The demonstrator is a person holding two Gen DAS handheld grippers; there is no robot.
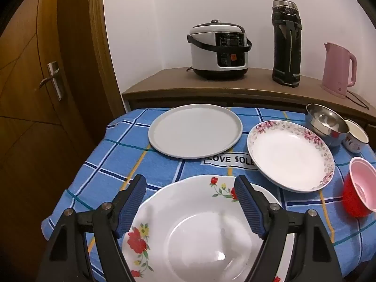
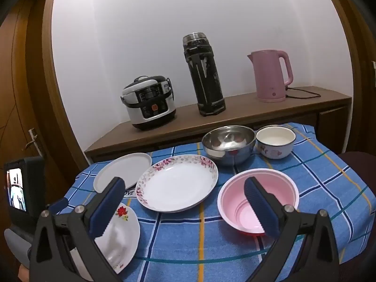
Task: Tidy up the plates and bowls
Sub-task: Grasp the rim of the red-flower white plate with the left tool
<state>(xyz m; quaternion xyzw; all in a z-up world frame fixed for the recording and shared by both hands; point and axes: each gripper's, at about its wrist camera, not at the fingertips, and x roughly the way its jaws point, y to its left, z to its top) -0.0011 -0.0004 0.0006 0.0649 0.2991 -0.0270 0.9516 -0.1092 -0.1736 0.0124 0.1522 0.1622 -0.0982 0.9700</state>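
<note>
- The red-flowered plate (image 1: 188, 230) lies flat on the blue checked tablecloth (image 1: 112, 164) at the table's near edge; the other dishes are placed from it below.
- The left gripper (image 1: 189, 209) hovers over this plate with its jaws spread wide, one blue ribbed pad on each side above the rim, and nothing held between them.
- Just behind the plate, a little to the right, sits the pink-rimmed floral plate (image 1: 289, 155), a deep white dish with rose and ring patterns; their rims are close but apart.
- Behind the plate and slightly left lies the plain grey round plate (image 1: 195, 130), near the table's far edge and beside the floral one.
- To the right of the plate stands the pink bowl (image 2: 257, 199) with a red outside, upright on the cloth.
- The right gripper (image 2: 183, 208) hangs above the cloth between the flowered plate and the pink bowl, jaws fully apart and empty; its right pad overlaps the bowl in view, but contact cannot be judged.
- Far right of the plate, at the back, the steel bowl (image 2: 229, 144) stands just beside a white enamel mug (image 2: 275, 144).
- Beyond the table a wooden sideboard (image 2: 235, 117) carries a rice cooker (image 2: 149, 103), a black thermos (image 2: 204, 75) and a pink electric kettle (image 2: 271, 75).
- A wooden door (image 1: 35, 94) stands to the left.
</note>
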